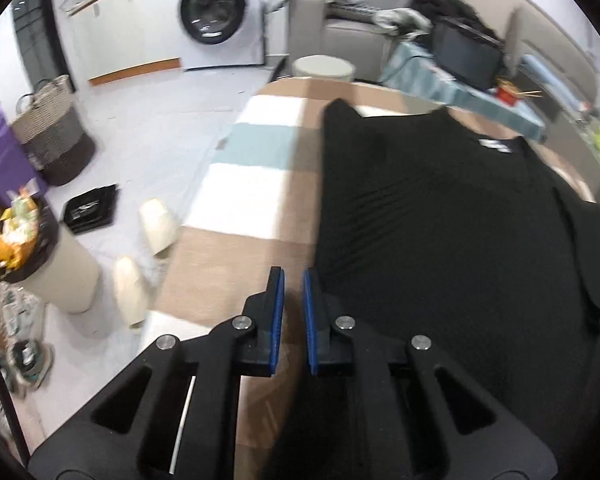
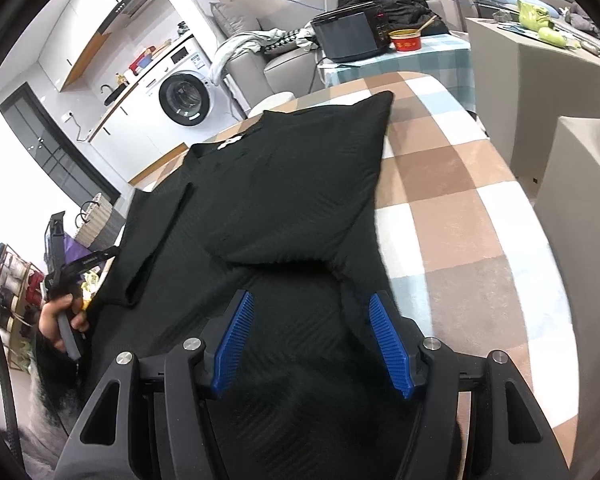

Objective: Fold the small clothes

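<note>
A black ribbed shirt (image 1: 440,216) lies spread on the checkered table cover (image 1: 256,188), collar with a white label at the far end. Its right side is folded over the middle (image 2: 300,184). My left gripper (image 1: 294,280) hovers over the shirt's left edge near the hem, jaws nearly closed with a narrow gap, nothing between them. My right gripper (image 2: 312,304) is open above the shirt's lower part, empty. In the right wrist view the left gripper and the hand holding it (image 2: 66,304) sit at the shirt's left sleeve.
The checkered cover (image 2: 460,216) shows bare right of the shirt. A small table with a black appliance (image 2: 352,36) stands behind. On the floor to the left are slippers (image 1: 156,224), a bin (image 1: 32,256) and a woven basket (image 1: 52,132).
</note>
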